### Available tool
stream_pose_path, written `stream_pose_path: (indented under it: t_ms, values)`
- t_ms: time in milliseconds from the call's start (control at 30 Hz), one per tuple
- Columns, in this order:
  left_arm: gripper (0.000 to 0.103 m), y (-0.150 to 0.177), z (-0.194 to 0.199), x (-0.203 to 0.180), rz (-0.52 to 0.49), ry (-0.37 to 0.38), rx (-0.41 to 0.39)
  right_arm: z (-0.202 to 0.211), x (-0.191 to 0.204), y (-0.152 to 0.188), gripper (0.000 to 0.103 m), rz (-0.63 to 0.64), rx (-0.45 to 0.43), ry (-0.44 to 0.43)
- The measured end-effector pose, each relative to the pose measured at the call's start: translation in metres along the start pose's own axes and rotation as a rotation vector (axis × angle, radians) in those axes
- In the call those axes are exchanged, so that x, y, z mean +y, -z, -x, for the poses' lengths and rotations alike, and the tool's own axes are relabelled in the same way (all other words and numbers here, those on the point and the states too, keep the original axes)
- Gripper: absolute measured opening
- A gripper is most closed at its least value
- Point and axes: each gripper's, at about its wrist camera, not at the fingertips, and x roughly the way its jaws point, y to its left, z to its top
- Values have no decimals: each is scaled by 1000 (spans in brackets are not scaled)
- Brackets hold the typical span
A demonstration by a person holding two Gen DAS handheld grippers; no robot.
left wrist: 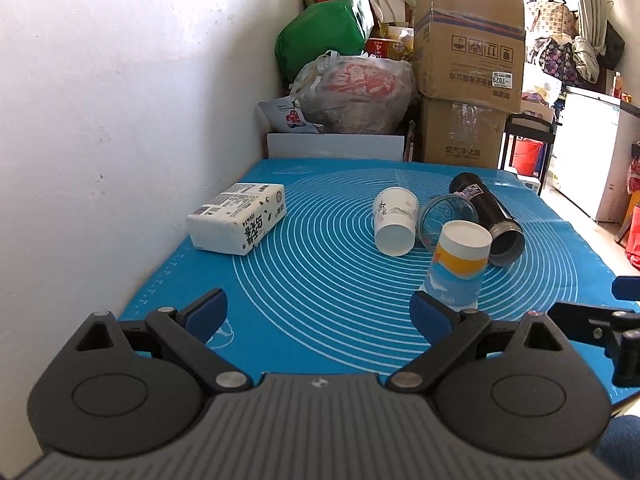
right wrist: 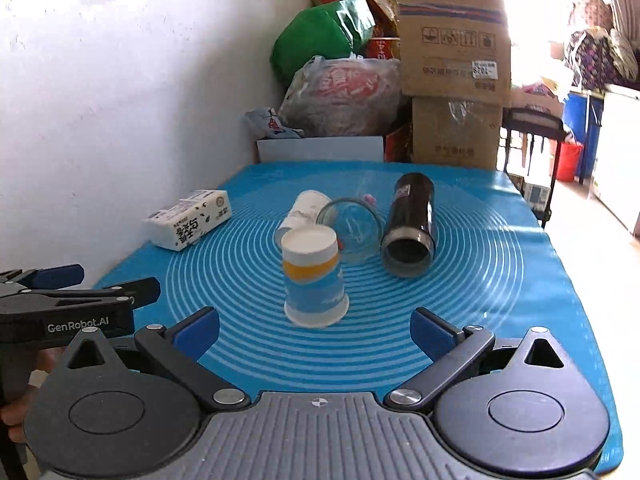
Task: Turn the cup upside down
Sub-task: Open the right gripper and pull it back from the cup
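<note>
A blue, yellow and white paper cup (right wrist: 314, 280) stands upside down on the blue mat (right wrist: 500, 280), its wide rim on the mat and its base up. It also shows in the left wrist view (left wrist: 458, 266). My right gripper (right wrist: 314, 330) is open and empty, just in front of the cup, not touching it. My left gripper (left wrist: 320, 312) is open and empty, with the cup beyond its right finger. The left gripper also shows at the left edge of the right wrist view (right wrist: 60, 280).
Behind the cup lie a white paper cup (left wrist: 394, 220), a clear glass (left wrist: 446, 214) and a black flask (left wrist: 490, 218), all on their sides. A tissue pack (left wrist: 238, 222) lies at the left near the wall. Bags and cardboard boxes (left wrist: 468, 52) stand beyond the table.
</note>
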Motion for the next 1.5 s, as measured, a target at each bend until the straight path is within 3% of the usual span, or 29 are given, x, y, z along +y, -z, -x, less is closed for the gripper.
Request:
stream_pose_path:
  t_ms: [800,1500]
  values:
    - [97,10,30,-10,-45,40,-27,40,4,17,103,-4,-22,4]
    - [97,11,32,-13,-61,48,-16,38,4,18,103,-16,-9,-8]
